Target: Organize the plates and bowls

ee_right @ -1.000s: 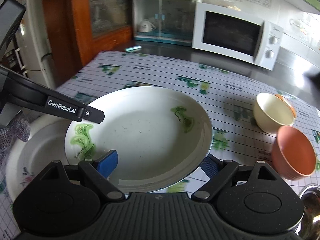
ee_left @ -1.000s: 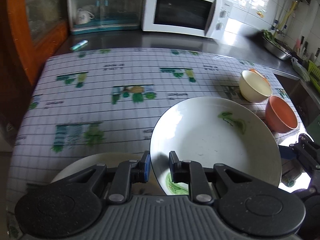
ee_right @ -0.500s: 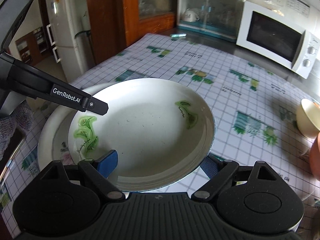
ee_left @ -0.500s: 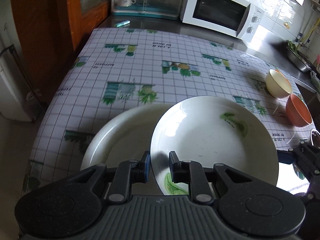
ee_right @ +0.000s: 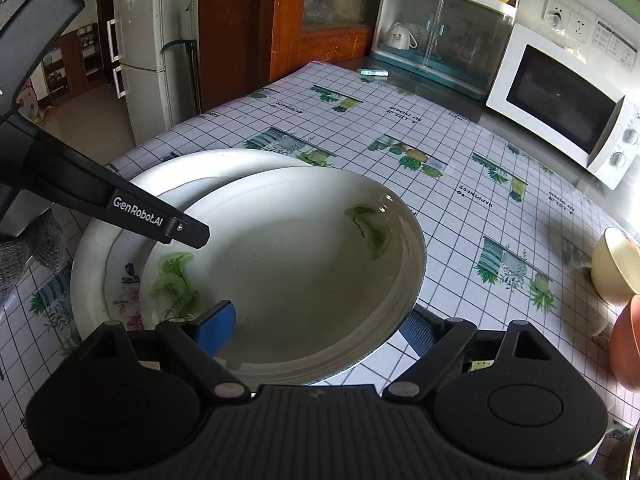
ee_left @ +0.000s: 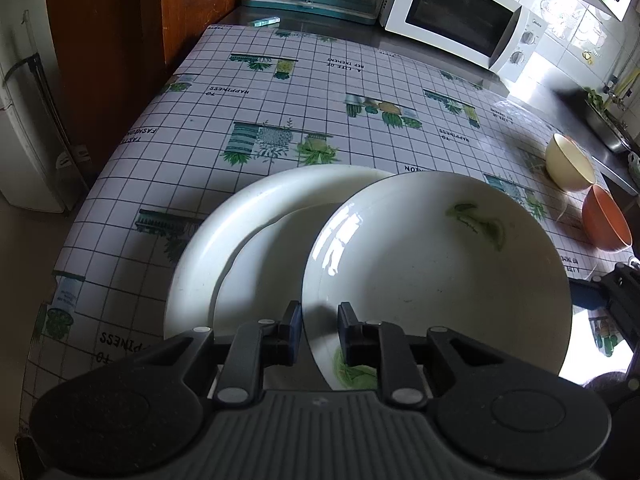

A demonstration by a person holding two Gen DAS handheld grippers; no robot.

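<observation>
While both tongs hold a green-leaf plate (ee_left: pixel 436 272) by opposite edges, it hangs tilted above a larger white plate (ee_left: pixel 224 248) lying on the checked worktop (ee_left: pixel 256 92). The left tongs (ee_left: pixel 318 330) are closed on the plate's near rim, one finger inside and one outside. The right tongs (ee_right: pixel 316 326) stand wide apart, a blue pad (ee_right: pixel 214 326) lying inside the plate and the other finger below its outer edge; whether they actually pinch it cannot be told. A flower print shows on the lower plate in the right wrist view. Well apart, toward the right, a cream bowl (ee_left: pixel 570 170) and an orange bowl (ee_left: pixel 606 222) sit touching. A white microwave (ee_left: pixel 460 20) stands at the back.
</observation>
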